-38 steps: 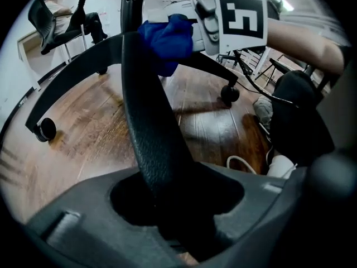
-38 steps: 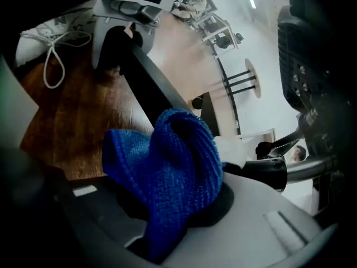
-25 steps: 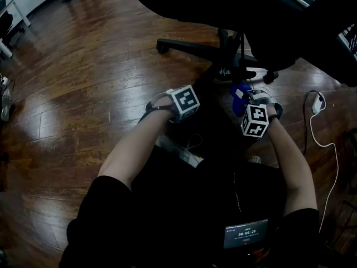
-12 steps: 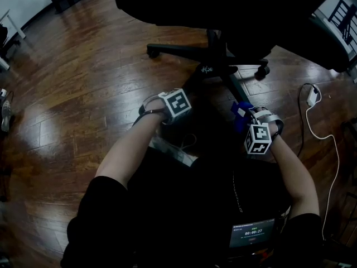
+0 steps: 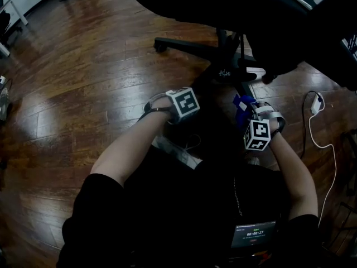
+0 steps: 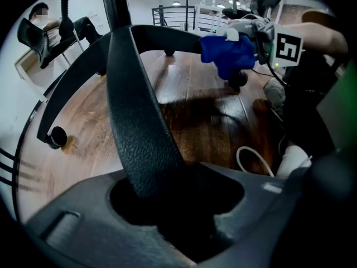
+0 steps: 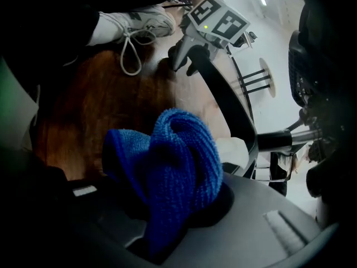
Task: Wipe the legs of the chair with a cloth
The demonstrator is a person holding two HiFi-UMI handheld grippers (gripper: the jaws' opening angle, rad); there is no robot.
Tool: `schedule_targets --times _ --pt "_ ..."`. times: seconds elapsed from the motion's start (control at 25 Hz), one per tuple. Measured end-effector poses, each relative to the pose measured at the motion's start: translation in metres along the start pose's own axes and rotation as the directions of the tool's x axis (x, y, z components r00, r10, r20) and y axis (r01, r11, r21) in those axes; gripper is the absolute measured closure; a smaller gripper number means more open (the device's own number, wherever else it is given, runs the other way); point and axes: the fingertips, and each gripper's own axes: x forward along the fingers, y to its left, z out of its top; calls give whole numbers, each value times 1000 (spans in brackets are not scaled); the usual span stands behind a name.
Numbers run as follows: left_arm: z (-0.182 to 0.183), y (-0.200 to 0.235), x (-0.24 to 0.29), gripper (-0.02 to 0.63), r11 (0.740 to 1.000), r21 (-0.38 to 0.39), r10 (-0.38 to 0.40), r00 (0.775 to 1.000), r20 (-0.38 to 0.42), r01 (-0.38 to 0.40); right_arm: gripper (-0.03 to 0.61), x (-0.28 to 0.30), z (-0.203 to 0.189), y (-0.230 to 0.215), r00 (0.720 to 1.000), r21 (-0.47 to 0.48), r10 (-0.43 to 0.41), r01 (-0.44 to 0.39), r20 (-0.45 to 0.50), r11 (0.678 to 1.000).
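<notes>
The black office chair's star base [image 5: 224,71] stands on the wood floor ahead of me. One black leg [image 6: 134,110] runs up between the jaws of my left gripper [image 6: 167,200], which is shut on it; in the head view this gripper [image 5: 181,102] sits just left of the hub. My right gripper [image 5: 254,124] is shut on a bunched blue cloth [image 7: 167,172]. The blue cloth [image 5: 242,105] rests against another leg near the right of the hub. From the left gripper view the cloth [image 6: 227,53] and right gripper [image 6: 256,38] show against that leg.
A white cable and plug [image 5: 319,102] lie on the floor at the right. My white shoe [image 7: 134,24] is near the base. A castor [image 6: 56,137] ends a far leg. The chair seat and a dark desk overhang the top. A person sits far off at the back left [image 6: 42,24].
The right gripper with the cloth has slid a little along the leg, farther from the hub than a second ago. The left gripper has stayed on its leg. The head view has shifted.
</notes>
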Motion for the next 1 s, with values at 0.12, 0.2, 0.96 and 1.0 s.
schedule_targets --times 0.12,0.2,0.96,1.0 --pt "3 -3 -2 428 999 -25 -36 999 36 37 491 21 13 -44 998 -12 -51 51 -20 999" --pt "5 -4 -2 428 999 -26 -41 998 47 42 491 36 25 -79 995 -13 -92 92 -27 996" --pt "0 9 -1 430 999 -2 46 999 -18 -46 491 -8 2 3 995 47 47 -52 92 998" --pt "-1 9 -1 430 999 -9 44 999 -18 -44 491 -14 -1 13 993 52 54 -59 102 997"
